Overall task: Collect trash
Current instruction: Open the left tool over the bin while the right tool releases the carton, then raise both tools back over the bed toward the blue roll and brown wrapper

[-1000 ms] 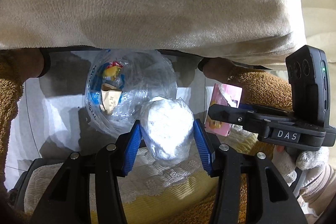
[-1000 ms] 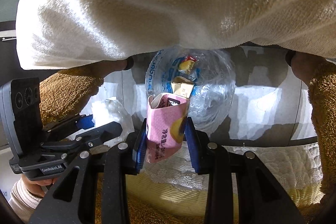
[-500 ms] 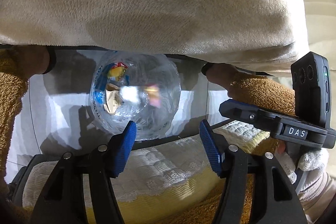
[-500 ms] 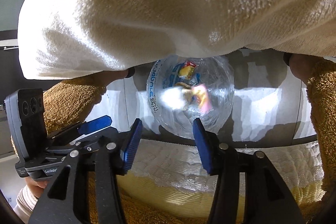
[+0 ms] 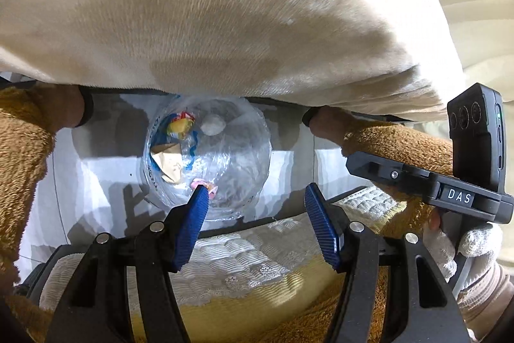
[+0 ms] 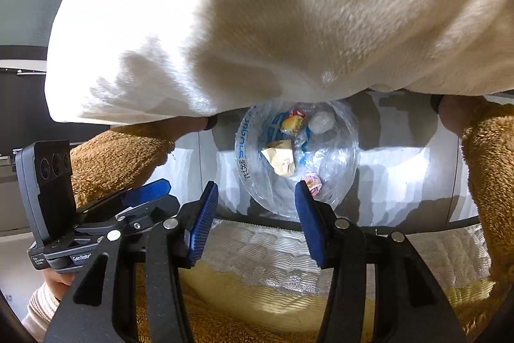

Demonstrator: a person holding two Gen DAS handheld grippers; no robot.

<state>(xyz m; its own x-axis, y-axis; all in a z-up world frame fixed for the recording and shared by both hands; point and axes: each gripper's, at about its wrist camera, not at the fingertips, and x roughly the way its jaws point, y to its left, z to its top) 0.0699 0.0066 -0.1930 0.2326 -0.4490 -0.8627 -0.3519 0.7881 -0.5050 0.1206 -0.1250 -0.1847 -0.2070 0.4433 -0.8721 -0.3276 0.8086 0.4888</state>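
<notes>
A clear plastic trash bag (image 5: 237, 156) lies open on the pale floor below, also in the right wrist view (image 6: 334, 163). Inside lie a white wad (image 5: 212, 124), a pink carton (image 5: 205, 185), a tan paper scrap (image 5: 168, 161) and a yellow wrapper (image 5: 180, 125). The right wrist view shows the same wad (image 6: 321, 121), carton (image 6: 312, 181), scrap (image 6: 279, 158) and wrapper (image 6: 291, 121). My left gripper (image 5: 255, 230) is open and empty above the bag. My right gripper (image 6: 255, 222) is open and empty beside it.
A cream plush blanket (image 5: 208, 15) hangs over the top of both views. Brown fuzzy fabric (image 5: 22, 156) flanks the gap. A white lace and yellow cushion edge (image 5: 244, 262) lies under the fingers. The right gripper's body (image 5: 449, 192) is at the right in the left wrist view.
The left gripper opened and dropped the white wad into the bag. The right gripper opened and dropped the pink carton into it. Both pieces now rest inside.
</notes>
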